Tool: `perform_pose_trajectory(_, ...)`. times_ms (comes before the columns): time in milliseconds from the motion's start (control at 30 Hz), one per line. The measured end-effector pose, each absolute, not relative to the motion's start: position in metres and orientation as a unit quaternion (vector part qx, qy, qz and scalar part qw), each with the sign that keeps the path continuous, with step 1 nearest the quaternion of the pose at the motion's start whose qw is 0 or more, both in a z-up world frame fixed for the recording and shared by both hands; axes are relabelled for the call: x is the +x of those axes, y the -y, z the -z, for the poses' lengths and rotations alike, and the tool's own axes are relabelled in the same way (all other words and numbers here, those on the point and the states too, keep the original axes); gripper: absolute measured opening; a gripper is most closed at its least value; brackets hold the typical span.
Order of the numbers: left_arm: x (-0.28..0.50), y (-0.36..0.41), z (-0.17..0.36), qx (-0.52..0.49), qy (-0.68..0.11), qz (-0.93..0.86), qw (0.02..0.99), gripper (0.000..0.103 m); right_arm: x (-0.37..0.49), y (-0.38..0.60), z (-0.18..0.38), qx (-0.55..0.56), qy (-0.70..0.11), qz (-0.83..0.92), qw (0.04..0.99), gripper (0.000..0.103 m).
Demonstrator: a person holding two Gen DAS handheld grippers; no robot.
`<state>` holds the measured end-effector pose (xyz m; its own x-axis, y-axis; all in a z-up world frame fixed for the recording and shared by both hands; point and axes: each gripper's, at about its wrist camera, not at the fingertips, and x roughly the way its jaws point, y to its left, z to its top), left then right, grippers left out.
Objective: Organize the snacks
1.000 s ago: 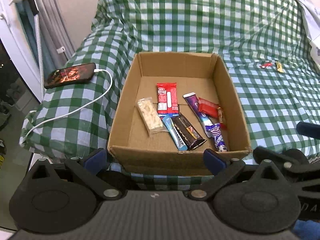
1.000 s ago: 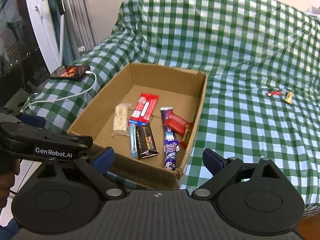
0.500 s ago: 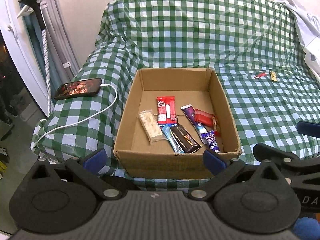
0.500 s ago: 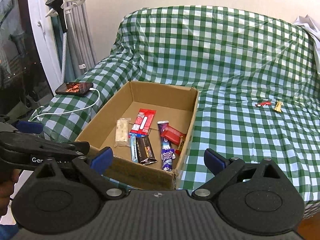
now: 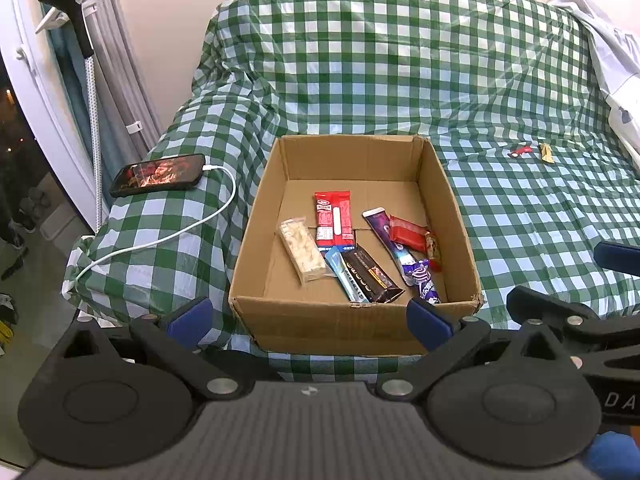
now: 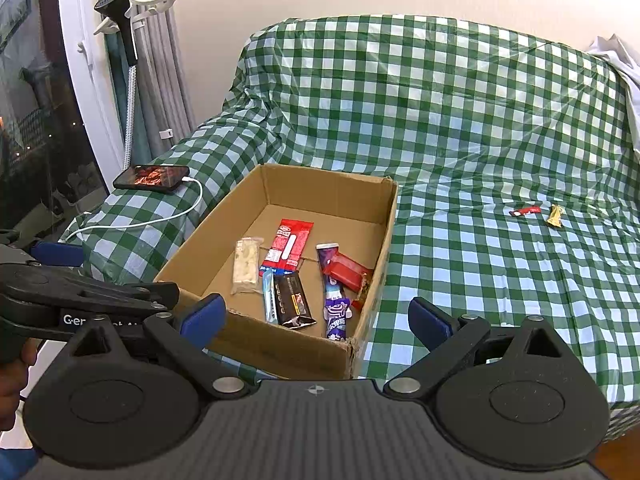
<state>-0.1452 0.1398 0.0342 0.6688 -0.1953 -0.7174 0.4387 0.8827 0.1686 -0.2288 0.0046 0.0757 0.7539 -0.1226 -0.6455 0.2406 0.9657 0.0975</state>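
Observation:
An open cardboard box (image 5: 352, 322) (image 6: 294, 350) sits on the green checked cover. It holds several snack bars: a pale nut bar (image 5: 302, 250), a red-white bar (image 5: 333, 219), a black bar (image 5: 370, 274) and purple wrappers (image 5: 420, 276). Two small snacks lie loose on the cover far right, a red one (image 5: 520, 149) (image 6: 525, 211) and a gold one (image 5: 545, 153) (image 6: 554, 215). My left gripper (image 5: 310, 316) is open and empty in front of the box. My right gripper (image 6: 316, 320) is open and empty, near the box's front right corner.
A phone (image 5: 158, 174) on a white charging cable (image 5: 168, 236) lies on the cover left of the box. A window, curtains and a garment steamer (image 6: 128, 80) stand at the left. White cloth (image 5: 608, 48) lies at the far right.
Both grippers have pulled back and up from the box, so the box looks smaller and more of the cover shows. Nothing in the box moved.

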Motion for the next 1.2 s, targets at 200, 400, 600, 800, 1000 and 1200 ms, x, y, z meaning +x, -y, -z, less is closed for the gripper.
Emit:
perform_pose_trajectory(200,-0.145,-0.141,-0.033,0.166,-0.368,0.176,0.897,0.103,-0.228,-0.005,-0.074,0.088,-0.339,0.097,0.931,0.098)
perform_pose_trajectory(400,-0.142,-0.141,-0.031,0.167,-0.371,0.176,0.896,0.103,-0.227,-0.005,-0.070,0.089,-0.342,0.097,0.931,0.098)
perform_pose_trajectory(600,-0.141,-0.141,-0.029,0.168,-0.372,0.176,0.896,0.103,-0.227,-0.004,-0.069,0.089,-0.343,0.097,0.930,0.098)
perform_pose_trajectory(800,-0.136,-0.140,-0.025,0.173,-0.376,0.174,0.893,0.103,-0.224,-0.003,-0.070,0.089,-0.343,0.097,0.930,0.098)
perform_pose_trajectory(1000,-0.131,-0.131,-0.023,0.185,-0.381,0.170,0.890,0.103,-0.227,0.002,-0.060,0.102,-0.346,0.096,0.928,0.098)
perform_pose_trajectory(1200,-0.125,-0.113,-0.020,0.198,-0.392,0.172,0.882,0.103,-0.230,0.017,-0.054,0.122,-0.346,0.103,0.925,0.098)
